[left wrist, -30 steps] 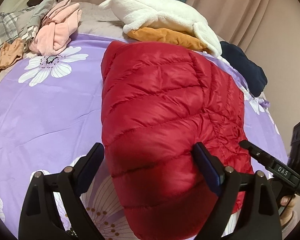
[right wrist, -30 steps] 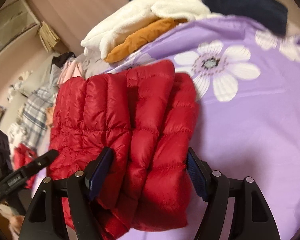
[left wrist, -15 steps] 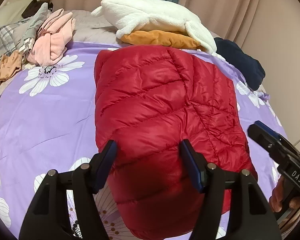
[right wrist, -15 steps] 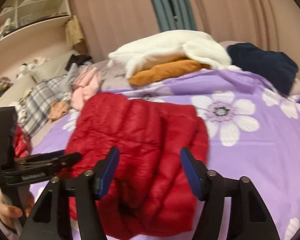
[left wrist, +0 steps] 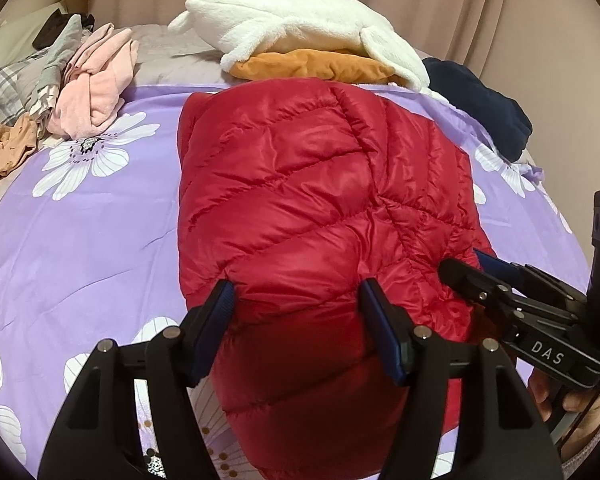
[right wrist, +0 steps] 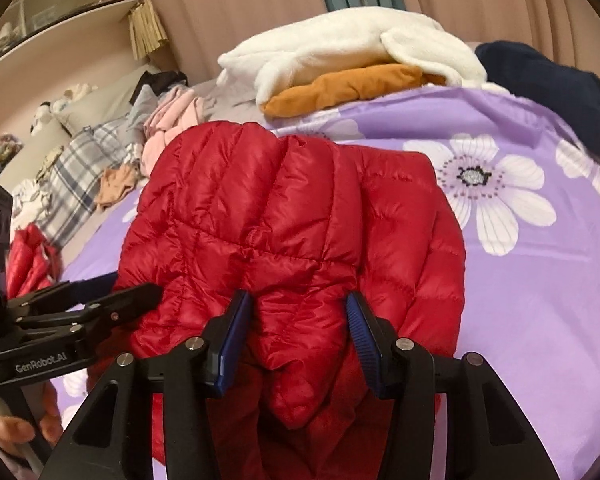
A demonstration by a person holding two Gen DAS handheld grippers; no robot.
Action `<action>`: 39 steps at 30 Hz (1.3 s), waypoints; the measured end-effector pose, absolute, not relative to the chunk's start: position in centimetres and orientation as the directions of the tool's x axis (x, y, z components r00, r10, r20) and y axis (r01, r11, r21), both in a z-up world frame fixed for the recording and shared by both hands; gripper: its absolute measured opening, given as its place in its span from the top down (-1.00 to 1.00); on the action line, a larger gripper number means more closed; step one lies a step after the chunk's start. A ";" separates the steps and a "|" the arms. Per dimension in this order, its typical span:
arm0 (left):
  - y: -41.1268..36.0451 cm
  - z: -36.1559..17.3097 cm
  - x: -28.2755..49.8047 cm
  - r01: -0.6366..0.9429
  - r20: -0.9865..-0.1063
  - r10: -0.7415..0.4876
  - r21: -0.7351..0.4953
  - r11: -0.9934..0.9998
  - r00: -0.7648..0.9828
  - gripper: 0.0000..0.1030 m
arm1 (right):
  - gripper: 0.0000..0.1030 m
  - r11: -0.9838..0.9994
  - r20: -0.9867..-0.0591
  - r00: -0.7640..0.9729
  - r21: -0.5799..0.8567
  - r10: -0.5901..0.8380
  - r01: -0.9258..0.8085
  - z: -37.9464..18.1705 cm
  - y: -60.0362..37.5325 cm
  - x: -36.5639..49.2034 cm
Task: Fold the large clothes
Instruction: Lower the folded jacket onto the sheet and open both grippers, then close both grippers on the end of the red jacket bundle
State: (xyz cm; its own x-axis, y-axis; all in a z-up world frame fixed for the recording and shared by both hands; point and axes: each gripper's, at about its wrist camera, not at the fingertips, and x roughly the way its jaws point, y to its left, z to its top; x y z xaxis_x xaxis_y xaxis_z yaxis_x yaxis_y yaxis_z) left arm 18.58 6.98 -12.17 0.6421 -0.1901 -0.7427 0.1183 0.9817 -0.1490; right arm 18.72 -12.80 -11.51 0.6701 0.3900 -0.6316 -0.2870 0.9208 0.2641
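Observation:
A red quilted puffer jacket (left wrist: 308,184) lies folded on the purple flowered bedsheet (left wrist: 80,240). My left gripper (left wrist: 296,308) is at its near edge, both blue pads pressed into a bulge of padding. In the right wrist view the jacket (right wrist: 284,208) fills the middle. My right gripper (right wrist: 296,312) has a puffy fold squeezed between its pads while its jaws are closing. Each tool shows in the other's view: the right gripper (left wrist: 472,276) at the jacket's right edge, the left gripper (right wrist: 132,292) at its left edge. A hand (right wrist: 8,428) holds the left tool.
At the far end of the bed lie a white fleece (left wrist: 300,28) on an orange garment (left wrist: 316,64) and a navy garment (left wrist: 484,104). Pink clothes (left wrist: 96,92) and plaid fabric (right wrist: 76,160) are heaped at the left. Another red piece (right wrist: 28,252) lies near shelves (right wrist: 60,24).
Both pairs of jaws have narrowed onto the jacket's near edge. The right gripper has come closer to the jacket's right side, and the right wrist view has rolled toward level.

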 end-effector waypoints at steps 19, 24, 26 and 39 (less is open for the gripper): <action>6.9 -12.2 17.9 0.104 -0.751 -0.189 -0.159 0.982 0.633 -0.26 | 0.00 0.921 -0.642 0.661 0.280 0.389 -0.270 -11.3 -13.1 18.1; 6.9 -11.8 17.1 0.097 -0.752 -0.187 -0.162 0.982 0.633 -0.25 | -0.01 0.929 -0.636 0.677 0.249 0.370 -0.274 -10.4 -13.1 17.3; 6.9 -11.7 16.8 0.096 -0.752 -0.186 -0.162 0.982 0.633 -0.25 | -0.01 0.930 -0.629 0.685 0.239 0.367 -0.278 -10.1 -13.1 16.8; 6.4 -12.2 16.1 0.093 -0.757 -0.174 -0.150 0.984 0.630 -0.25 | -0.01 0.923 -0.647 0.663 0.203 0.377 -0.327 -11.5 -12.1 15.7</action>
State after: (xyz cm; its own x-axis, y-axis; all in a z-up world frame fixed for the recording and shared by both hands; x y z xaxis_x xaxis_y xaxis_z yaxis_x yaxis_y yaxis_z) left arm 16.09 6.37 -12.18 0.6297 -0.1744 -0.7570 0.0929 0.9844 -0.1495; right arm 15.68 -12.13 -11.49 0.6634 0.3767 -0.6466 -0.3267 0.9232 0.2026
